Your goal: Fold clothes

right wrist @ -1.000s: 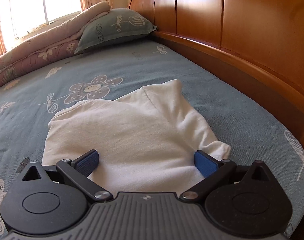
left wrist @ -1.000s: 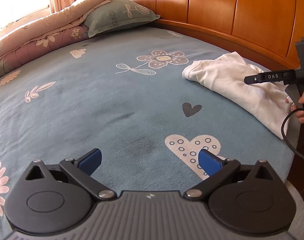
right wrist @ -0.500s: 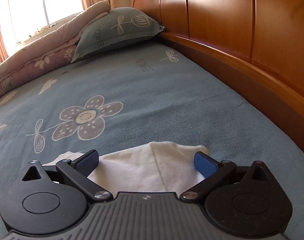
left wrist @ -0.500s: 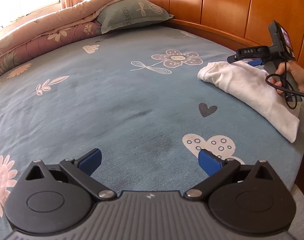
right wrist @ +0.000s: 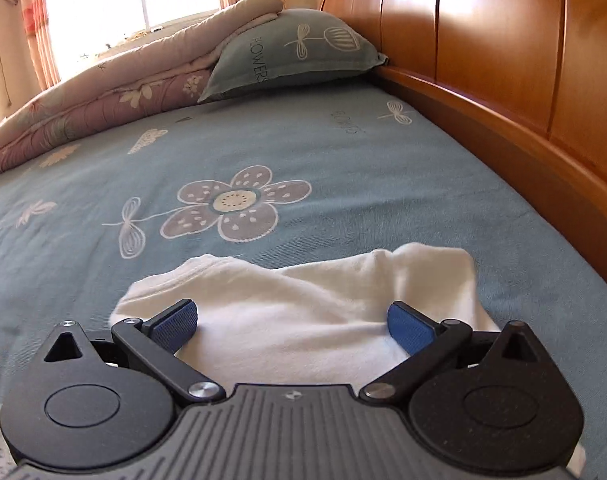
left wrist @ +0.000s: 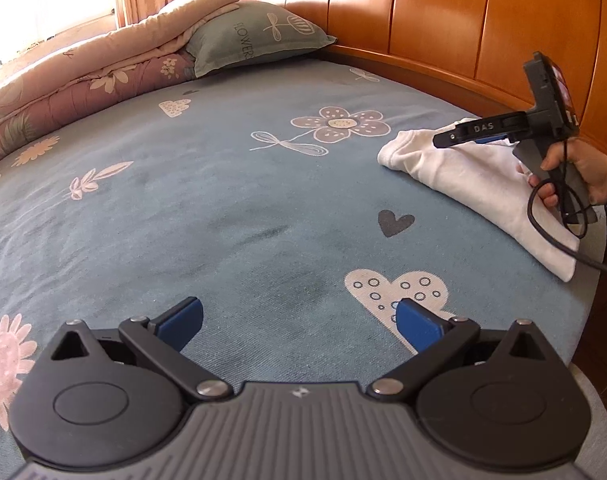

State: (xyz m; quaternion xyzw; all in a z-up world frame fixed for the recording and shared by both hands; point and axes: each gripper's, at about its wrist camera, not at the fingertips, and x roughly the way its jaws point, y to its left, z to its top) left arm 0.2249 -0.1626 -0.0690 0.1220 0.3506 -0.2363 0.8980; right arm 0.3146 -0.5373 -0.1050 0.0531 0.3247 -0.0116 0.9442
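A: How far along are you with the shirt point(right wrist: 303, 320)?

B: Judging by its shape, well on. It lies as a narrow white bundle on the bed point(left wrist: 223, 208), near the headboard point(right wrist: 503, 80) — sides seemingly folded in, one end bunched and rumpled. You likely have a last fold and some smoothing left.

A: And your claws?

B: Your right claw point(right wrist: 291, 320) hangs low over the shirt's near part, fingers wide apart, gripping nothing; whether the pads point(right wrist: 175, 322) touch the cloth I cannot tell. Your left claw point(left wrist: 299, 320) is apart too — over bare sheet, well away from the shirt.

A: How does the cloth look?

B: Soft, thin, creased along the top edge. You should expect it to slump if lifted by one corner.
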